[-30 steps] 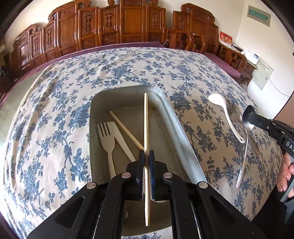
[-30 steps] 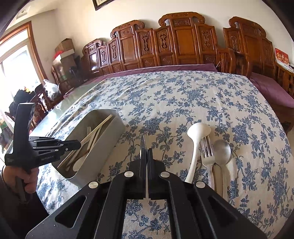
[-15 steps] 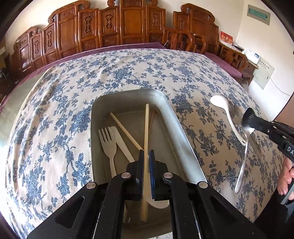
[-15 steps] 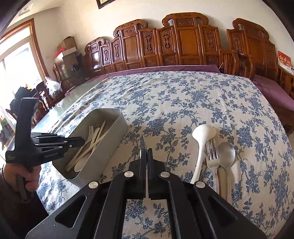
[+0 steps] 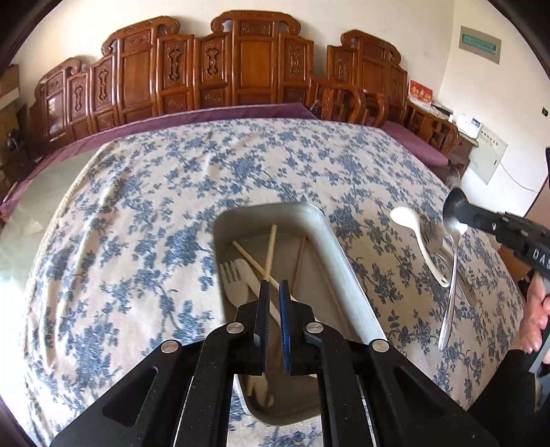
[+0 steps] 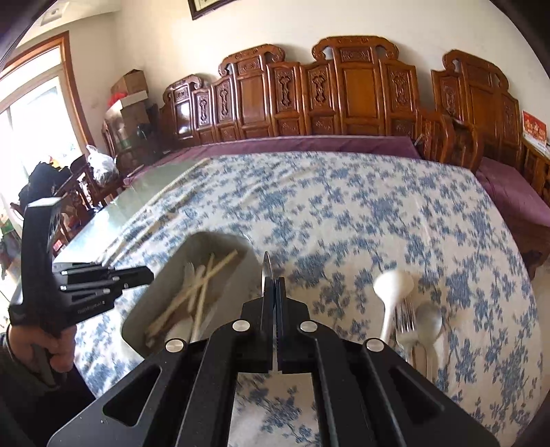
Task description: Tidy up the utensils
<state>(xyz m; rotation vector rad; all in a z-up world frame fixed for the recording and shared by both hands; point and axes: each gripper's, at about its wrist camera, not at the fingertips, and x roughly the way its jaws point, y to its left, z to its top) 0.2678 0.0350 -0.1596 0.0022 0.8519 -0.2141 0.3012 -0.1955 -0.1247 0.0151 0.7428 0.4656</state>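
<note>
Wooden chopsticks and fork lie in the metal tray, left hand-held gripper nearly closed and empty, right hand-held gripper clamping a knife, spoons waiting on the worktop.

Dining room with carved wooden chairs
Carved chairs line a cream wall; bright window at left, cardboard boxes in the corner

"DAS" on right hand-held gripper
</note>
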